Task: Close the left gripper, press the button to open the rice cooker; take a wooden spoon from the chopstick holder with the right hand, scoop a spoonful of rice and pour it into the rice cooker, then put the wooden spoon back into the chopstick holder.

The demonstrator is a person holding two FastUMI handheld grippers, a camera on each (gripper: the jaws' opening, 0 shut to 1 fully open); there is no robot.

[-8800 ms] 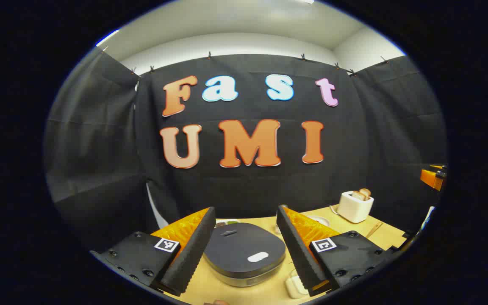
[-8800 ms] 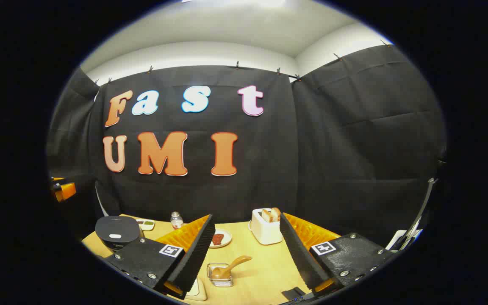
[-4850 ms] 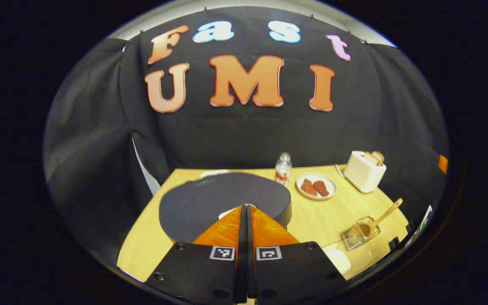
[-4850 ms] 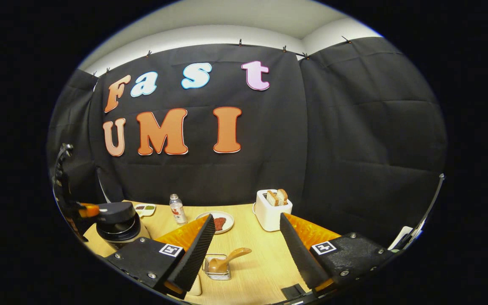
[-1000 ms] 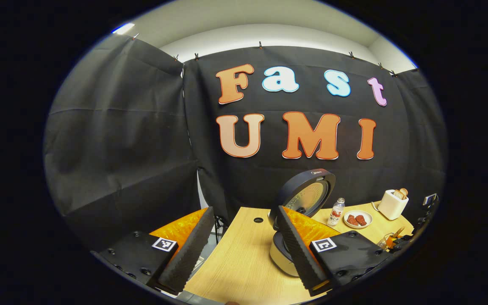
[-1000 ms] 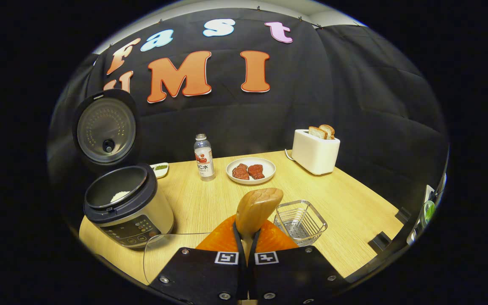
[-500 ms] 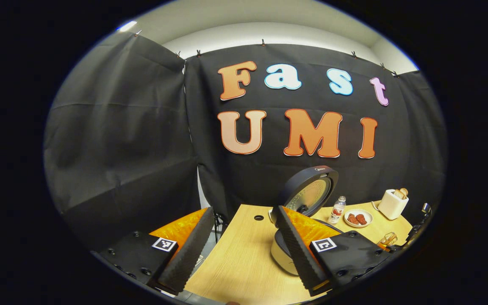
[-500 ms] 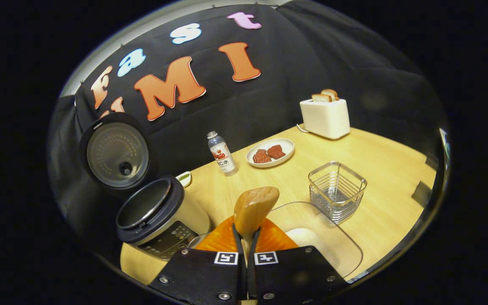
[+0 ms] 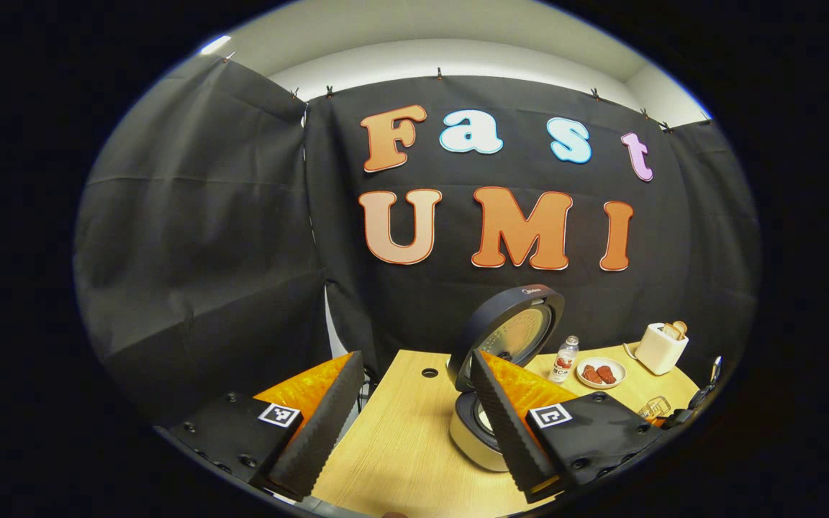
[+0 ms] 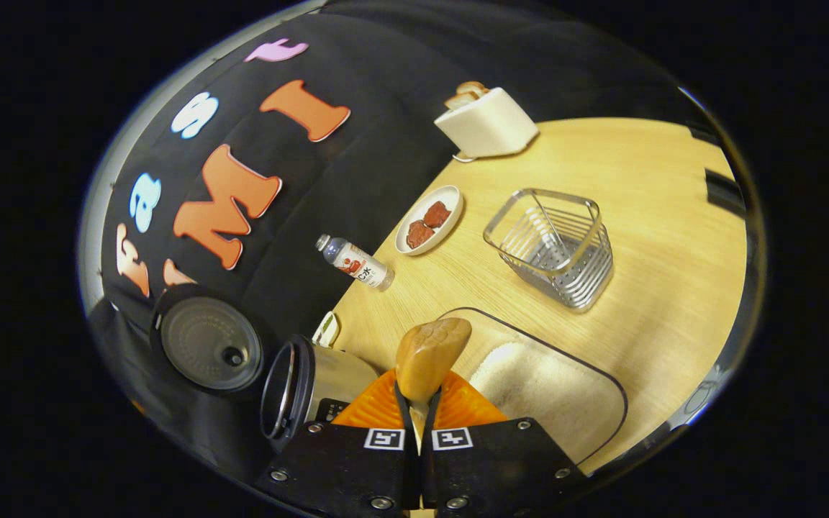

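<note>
The wooden table (image 10: 645,216) runs out ahead of both pairs of fingers. In the left gripper view the rice cooker (image 9: 466,432) stands on it just beyond the right-hand finger, which hides part of the body, and its round lid (image 9: 509,332) is swung up and stands open above the pot. In the right gripper view the same cooker (image 10: 314,388) lies to the left of the fingers, close by them, with the raised lid (image 10: 207,344) farther left still.

A clear container of rice (image 10: 551,399) sits on the table just to the right of the right gripper's fingers, the white grain heaped toward its near end. The wire chopstick holder (image 10: 555,244) stands beyond it, up and to the right. A white toaster (image 10: 488,124) with bread in its slots is far ahead, and a plate of red meat (image 10: 429,219) and a small bottle (image 10: 357,265) (it looks tipped, since this whole view is rolled over) lie between the toaster and the cooker.

The left gripper (image 9: 414,424) has its fingers spread wide with nothing between them. The right gripper (image 10: 418,403) has its fingers pinched onto the handle of the wooden spoon (image 10: 430,354), whose bowl sticks out straight ahead of the tips, above the near corner of the rice container.
</note>
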